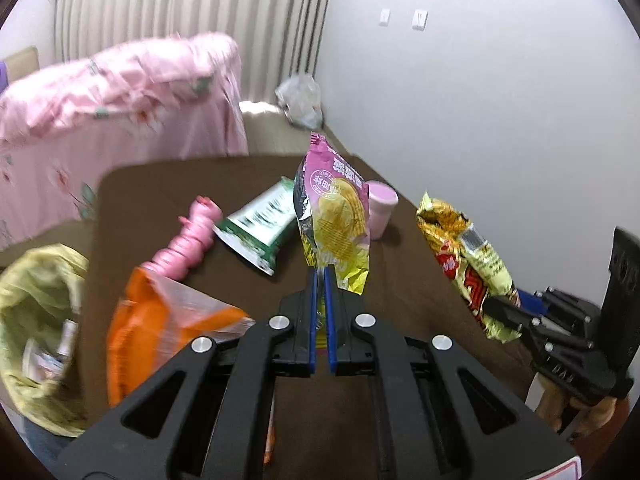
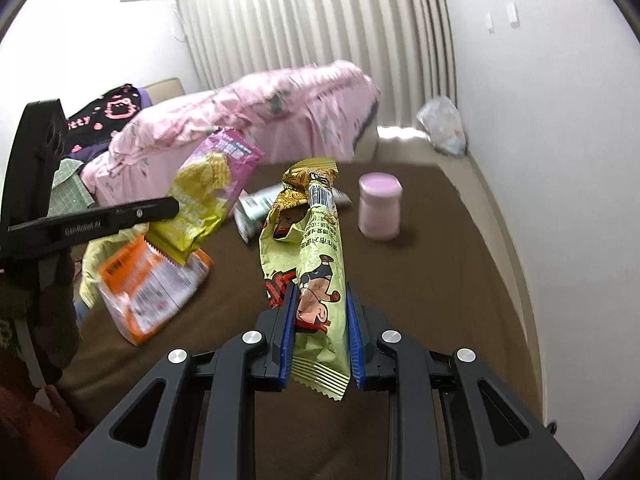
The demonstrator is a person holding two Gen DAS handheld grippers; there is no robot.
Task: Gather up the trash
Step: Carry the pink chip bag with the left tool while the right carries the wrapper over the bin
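So I'm working over a brown table [image 2: 420, 280] beside a bed under a pink quilt [image 2: 280, 104]. A yellow-lined trash bag [image 1: 36, 312] is sitting open at the table's left edge. An orange packet [image 1: 160, 320], a green-and-white tube [image 1: 260, 224], a pink ribbed bottle [image 1: 192, 236] and a pink cup [image 2: 379, 210] are lying on top. My left gripper [image 1: 320, 276] is pinching a purple chip bag [image 1: 336, 216] up off the table, jaws together on its edge. My right gripper [image 2: 320, 300] is clamping a green-and-gold snack wrapper [image 2: 316, 264], also lifted.
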